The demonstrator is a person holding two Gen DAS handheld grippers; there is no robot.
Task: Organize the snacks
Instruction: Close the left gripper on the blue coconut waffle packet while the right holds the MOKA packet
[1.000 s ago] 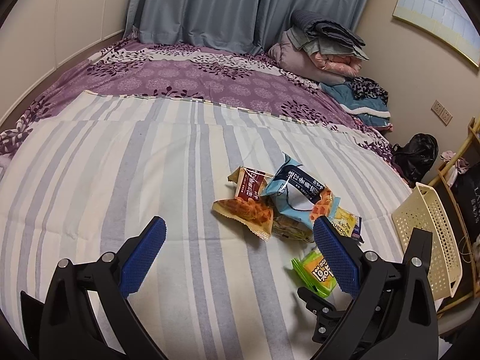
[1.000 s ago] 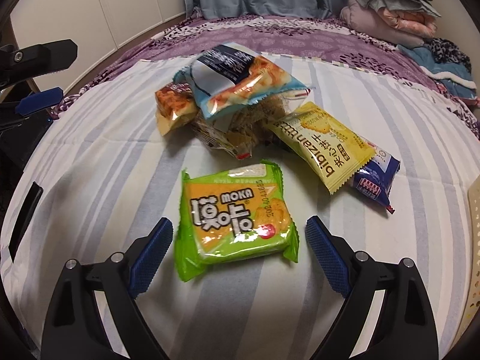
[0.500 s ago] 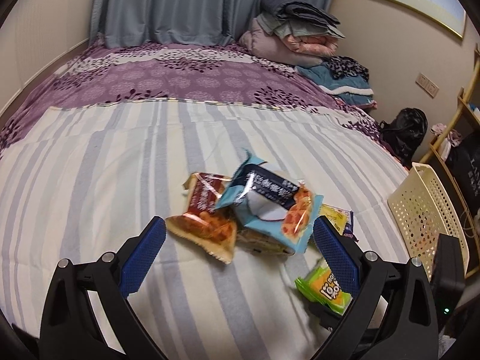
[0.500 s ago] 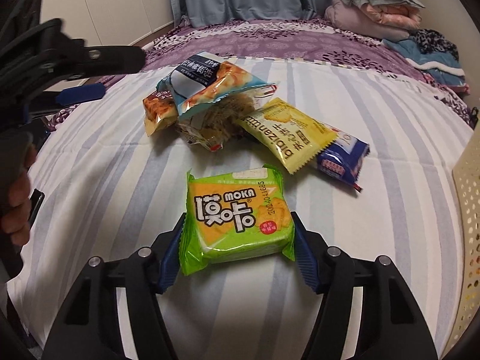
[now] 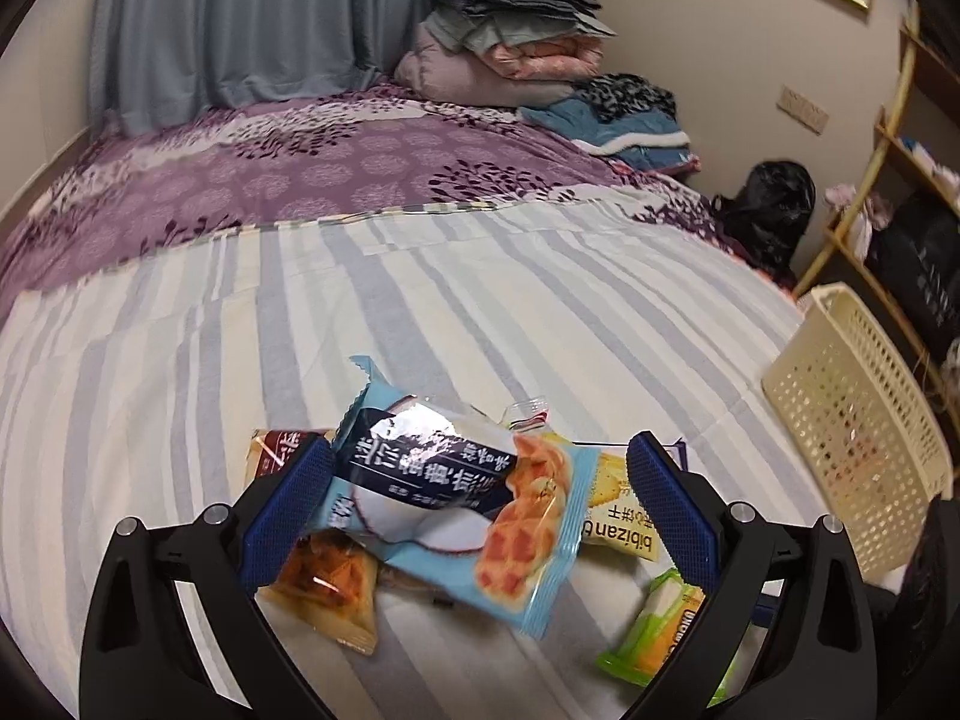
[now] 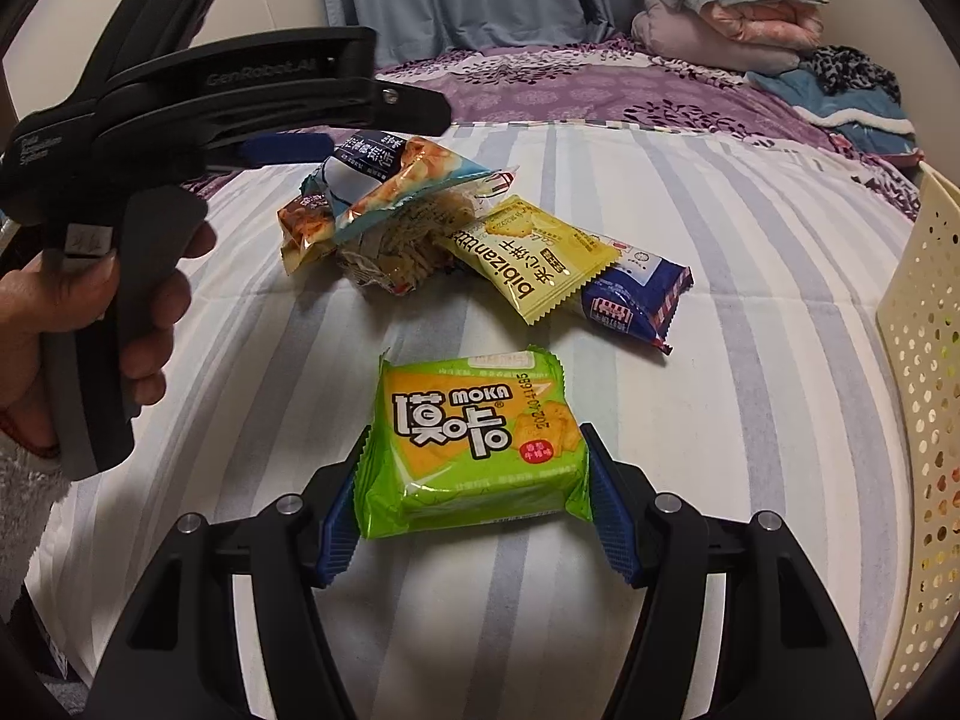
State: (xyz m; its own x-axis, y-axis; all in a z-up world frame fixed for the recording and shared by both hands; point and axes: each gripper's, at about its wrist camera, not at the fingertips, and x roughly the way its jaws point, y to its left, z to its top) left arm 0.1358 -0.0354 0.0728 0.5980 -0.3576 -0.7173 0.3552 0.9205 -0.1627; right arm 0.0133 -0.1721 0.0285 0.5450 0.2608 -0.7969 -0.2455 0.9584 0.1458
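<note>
Your right gripper (image 6: pixel 474 516) clamps the green MOKA biscuit pack (image 6: pixel 474 450) on the striped bedsheet (image 6: pixel 750 360) (basket (image 6: pixel 918 360) nearby); your left gripper (image 5: pixel 480 510) gapes over 1 blue packet (image 5: pixel 456 498). Slick wrapper could slip.

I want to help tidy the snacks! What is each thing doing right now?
Right tongs: shut on the green packet.
Green packet: gripped on both sides.
Left tongs: open, hovering over the pile.
Light blue packet: on top of the pile, not gripped.
Yellow packet: lying sealed.
Basket: tilted at the bed's edge.
</note>
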